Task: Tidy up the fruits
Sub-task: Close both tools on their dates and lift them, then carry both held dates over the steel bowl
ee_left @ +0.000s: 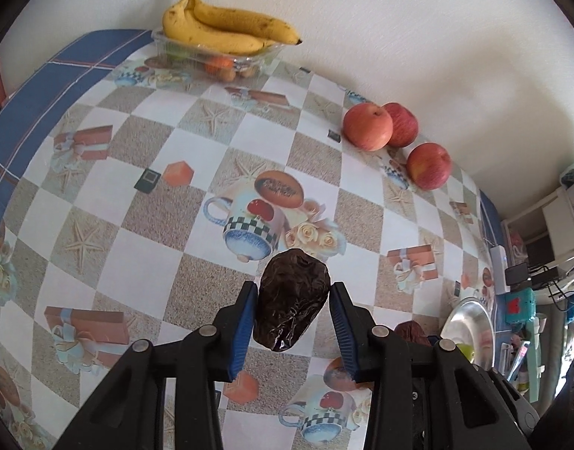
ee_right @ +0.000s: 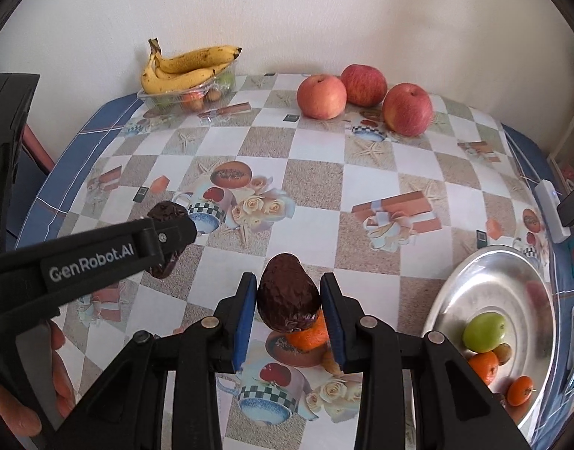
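Two dark wrinkled avocados (ee_left: 292, 300) (ee_right: 289, 296) hang above the checkered worktop (ee_right: 317, 180), one clamped in each gripper (ee_left: 292, 322) (ee_right: 289, 318); I should carry them slowly to the silver metal bowl (ee_right: 456, 292).

Two dark, wrinkled avocados were present: one avocado (ee_left: 292, 300) sat between the blue pads of the left gripper (ee_left: 292, 322), the other avocado (ee_right: 288, 298) between those of the right gripper (ee_right: 288, 318). Three red apples (ee_right: 362, 99) lay grouped near the wall. Bananas (ee_right: 185, 67) rested atop a clear container (ee_right: 182, 99), and a steel plate (ee_right: 512, 300) held small green and orange fruits.
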Demonstrator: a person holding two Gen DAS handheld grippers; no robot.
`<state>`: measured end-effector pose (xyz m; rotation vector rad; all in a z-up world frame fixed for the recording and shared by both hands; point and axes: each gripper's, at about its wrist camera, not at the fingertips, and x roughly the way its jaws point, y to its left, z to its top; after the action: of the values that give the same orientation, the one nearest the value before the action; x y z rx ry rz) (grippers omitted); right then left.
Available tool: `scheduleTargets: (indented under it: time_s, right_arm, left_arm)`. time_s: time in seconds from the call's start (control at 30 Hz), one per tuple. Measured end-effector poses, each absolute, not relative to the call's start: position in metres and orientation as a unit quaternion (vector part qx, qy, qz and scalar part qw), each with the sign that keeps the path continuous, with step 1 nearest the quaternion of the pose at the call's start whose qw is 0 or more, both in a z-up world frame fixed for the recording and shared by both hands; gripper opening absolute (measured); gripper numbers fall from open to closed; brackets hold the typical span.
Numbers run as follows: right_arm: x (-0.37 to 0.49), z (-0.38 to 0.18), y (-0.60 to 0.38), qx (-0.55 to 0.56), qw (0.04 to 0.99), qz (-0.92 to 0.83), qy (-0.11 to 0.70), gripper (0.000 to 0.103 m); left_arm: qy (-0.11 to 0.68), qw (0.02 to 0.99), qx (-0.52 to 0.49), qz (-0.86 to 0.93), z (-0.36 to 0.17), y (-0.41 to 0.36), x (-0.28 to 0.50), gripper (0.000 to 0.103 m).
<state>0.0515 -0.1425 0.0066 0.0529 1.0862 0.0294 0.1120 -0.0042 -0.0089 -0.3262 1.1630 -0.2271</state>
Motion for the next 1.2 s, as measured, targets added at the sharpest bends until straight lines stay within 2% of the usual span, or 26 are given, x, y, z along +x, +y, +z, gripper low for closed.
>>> scheduleTargets:
  time_s: [0.73, 1.2]
  right_arm:
    - [0.026, 0.021, -0.234, 0.096, 0.858, -0.069, 0.5, 0.036]
    - [-0.014, 0.01, -0.353, 0.197, 0.821, -0.197, 0.498, 0.036]
  left_arm:
    - [0.532, 0.829, -0.129, -0.116, 0.005, -0.033, 0.097, 0.042]
    - [0.533, 0.82, -0.049, -0.205, 0.007, -0.125, 0.061, 0.042]
